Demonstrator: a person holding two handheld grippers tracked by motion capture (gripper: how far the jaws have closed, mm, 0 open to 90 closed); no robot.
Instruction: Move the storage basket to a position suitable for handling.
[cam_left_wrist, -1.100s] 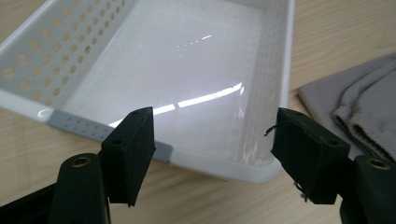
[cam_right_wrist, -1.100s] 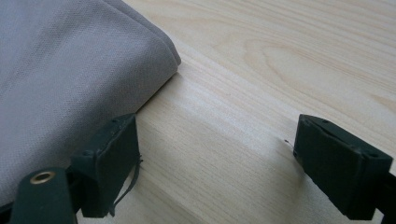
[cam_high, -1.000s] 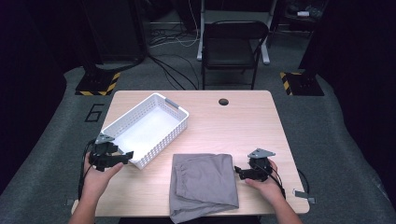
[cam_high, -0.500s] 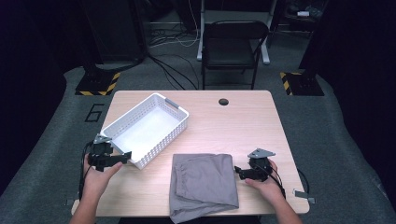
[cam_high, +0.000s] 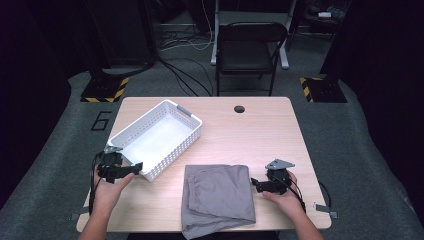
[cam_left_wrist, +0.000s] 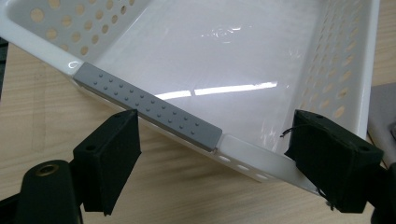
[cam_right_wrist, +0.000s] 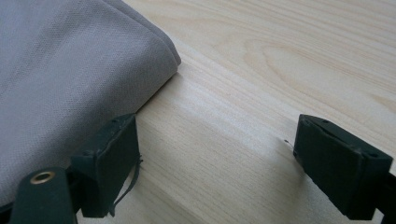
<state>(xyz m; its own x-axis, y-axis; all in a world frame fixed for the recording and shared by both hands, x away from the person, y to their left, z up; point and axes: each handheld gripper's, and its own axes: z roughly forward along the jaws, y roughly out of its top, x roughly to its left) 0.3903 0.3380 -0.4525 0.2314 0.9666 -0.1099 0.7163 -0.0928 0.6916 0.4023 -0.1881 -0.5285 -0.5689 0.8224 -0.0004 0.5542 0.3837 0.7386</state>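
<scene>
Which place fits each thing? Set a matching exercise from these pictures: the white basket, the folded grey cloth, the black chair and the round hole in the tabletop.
Things:
1. white basket
2. folded grey cloth
3. black chair
4. round hole

Places:
A. on the floor beyond the table
B. near edge of the table, middle
C. left part of the table
D. far part of the tabletop

Pairs: 1-C, 2-B, 3-A, 4-D

Two black grippers are seen: the right gripper (cam_high: 256, 183) is topped by a grey three-cornered plate, the left gripper (cam_high: 136, 167) by a smaller one; black cables are trailed.
</scene>
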